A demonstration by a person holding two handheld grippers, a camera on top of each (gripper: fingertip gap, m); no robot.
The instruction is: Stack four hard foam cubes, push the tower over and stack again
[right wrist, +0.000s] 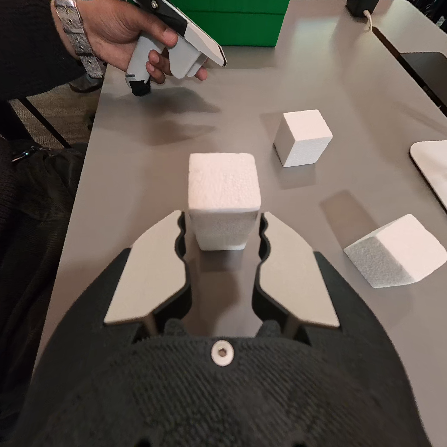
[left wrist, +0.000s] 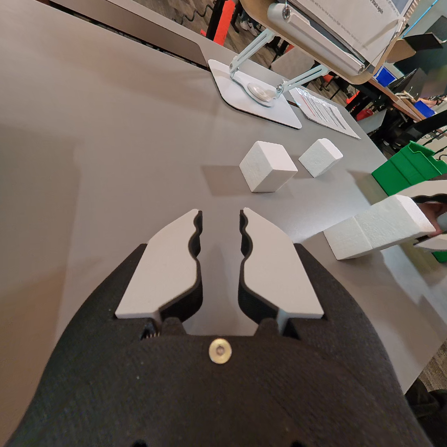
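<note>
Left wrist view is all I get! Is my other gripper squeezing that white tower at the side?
Observer: The tower stands between the right gripper's fingers; I cannot tell if they pinch it.
Operator: Where's my left gripper?
Observer: The left gripper is in a hand above the table, with its shadow underneath.
Operator: Anything on that wrist?
Observer: A grey watch strap.

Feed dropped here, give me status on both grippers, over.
Left gripper open, empty, over grey table. Right gripper straddles stacked white foam cubes, grip unclear. Two loose white foam cubes apart, rightward.
</note>
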